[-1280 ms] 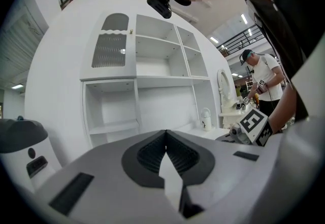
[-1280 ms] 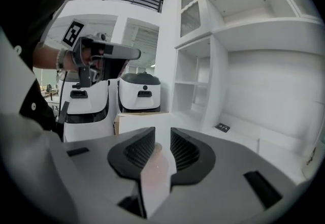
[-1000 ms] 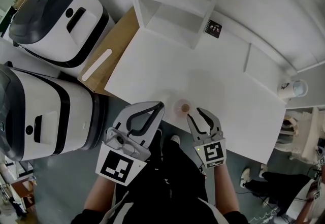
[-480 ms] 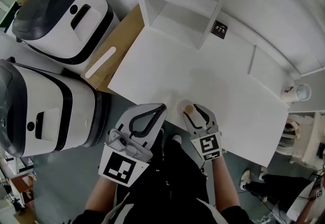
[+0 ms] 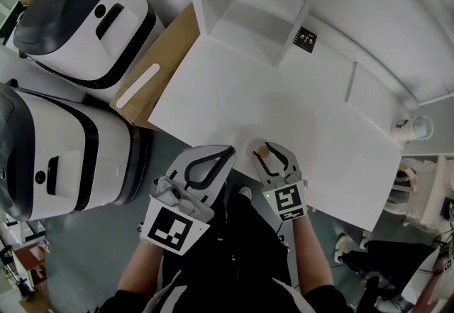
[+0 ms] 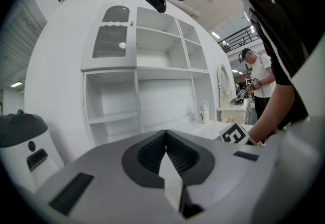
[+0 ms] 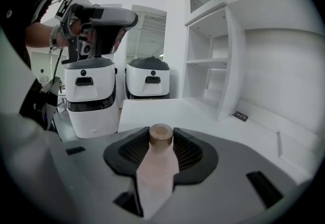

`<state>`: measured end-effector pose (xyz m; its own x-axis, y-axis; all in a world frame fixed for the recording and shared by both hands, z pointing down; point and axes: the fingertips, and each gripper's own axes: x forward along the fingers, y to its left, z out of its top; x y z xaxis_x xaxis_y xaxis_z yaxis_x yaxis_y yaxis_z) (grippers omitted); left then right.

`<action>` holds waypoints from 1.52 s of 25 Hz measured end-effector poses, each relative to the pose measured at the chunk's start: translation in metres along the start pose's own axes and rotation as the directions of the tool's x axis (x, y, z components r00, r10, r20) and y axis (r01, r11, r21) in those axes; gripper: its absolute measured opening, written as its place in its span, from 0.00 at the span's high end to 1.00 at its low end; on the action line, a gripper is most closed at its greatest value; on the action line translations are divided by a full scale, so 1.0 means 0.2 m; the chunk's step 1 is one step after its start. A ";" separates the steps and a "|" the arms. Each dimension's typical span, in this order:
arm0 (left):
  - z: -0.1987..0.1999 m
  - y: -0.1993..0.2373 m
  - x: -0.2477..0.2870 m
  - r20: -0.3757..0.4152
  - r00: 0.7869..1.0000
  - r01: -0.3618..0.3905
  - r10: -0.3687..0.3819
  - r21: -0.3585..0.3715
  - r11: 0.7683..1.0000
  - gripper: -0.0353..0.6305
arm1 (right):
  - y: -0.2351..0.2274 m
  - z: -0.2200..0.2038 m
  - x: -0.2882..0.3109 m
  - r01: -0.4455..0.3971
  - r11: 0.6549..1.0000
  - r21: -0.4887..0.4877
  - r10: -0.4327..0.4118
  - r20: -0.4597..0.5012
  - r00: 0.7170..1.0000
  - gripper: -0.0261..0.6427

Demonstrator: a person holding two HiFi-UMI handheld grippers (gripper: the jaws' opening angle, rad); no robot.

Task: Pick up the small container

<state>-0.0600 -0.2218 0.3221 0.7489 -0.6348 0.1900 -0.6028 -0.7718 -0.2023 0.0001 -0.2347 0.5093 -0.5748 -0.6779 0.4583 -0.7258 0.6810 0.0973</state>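
Fingers (image 7: 133, 151) of the right gripper (image 5: 265, 150) stand spread on either side of the small container (image 7: 161, 163). They have just been closing a little, but the ribbed pads do not look to be pressing on it yet. The container is a pale pink bottle with a brown cap. It stands upright on the white desk (image 5: 234, 91), close to the near edge and about midway along it.

From above it seems to sit nearer one finger than the other. Before the squeeze, the gripper should shift sideways until the container is centred, or the first pad to touch may push it over. So close to the edge, a tipped bottle could roll off. The pads would hold best on the body just under the cap, closing slowly and evenly, followed by a straight lift.

The left gripper (image 5: 213, 162) is clenched on nothing, off the near edge beside the right one. It is best kept there, clear of the work.
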 end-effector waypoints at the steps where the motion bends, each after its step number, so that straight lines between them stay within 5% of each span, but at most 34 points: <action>1: -0.03 -0.01 0.01 -0.008 1.000 0.013 -0.013 -0.004 1.000 0.94 | 0.00 0.00 0.00 -0.002 1.000 0.002 0.002 0.003 1.000 0.74; 6: -0.28 -0.07 0.11 -0.136 0.987 0.078 -0.084 -0.043 0.996 0.86 | 0.00 0.00 0.00 -0.003 1.000 0.014 0.003 0.008 1.000 0.74; 10: -0.47 -0.13 0.17 -0.219 0.961 0.177 -0.167 0.024 0.984 0.76 | 0.00 0.00 0.00 0.001 1.000 0.018 -0.001 0.002 1.000 0.74; 17: -0.86 -0.31 0.28 -0.394 0.871 0.379 -0.292 0.162 0.911 0.51 | 0.00 -0.01 0.01 0.005 1.000 0.021 -0.005 -0.010 1.000 0.74; 30: -1.09 -0.47 0.48 -0.436 0.788 0.526 -0.434 0.114 0.843 0.42 | 0.00 -0.01 0.01 0.040 0.999 0.036 -0.039 -0.020 0.999 0.74; 38: -1.14 -0.55 0.54 -0.441 0.760 0.574 -0.478 0.109 0.812 0.41 | 0.00 -0.01 0.01 0.066 0.996 0.054 -0.065 -0.020 0.998 0.74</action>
<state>0.0244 -0.2140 0.5830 0.7360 -0.1296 0.6644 -0.0295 -0.9867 -0.1597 -0.0013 -0.2353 0.5117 -0.5190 -0.7152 0.4682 -0.7812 0.6191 0.0798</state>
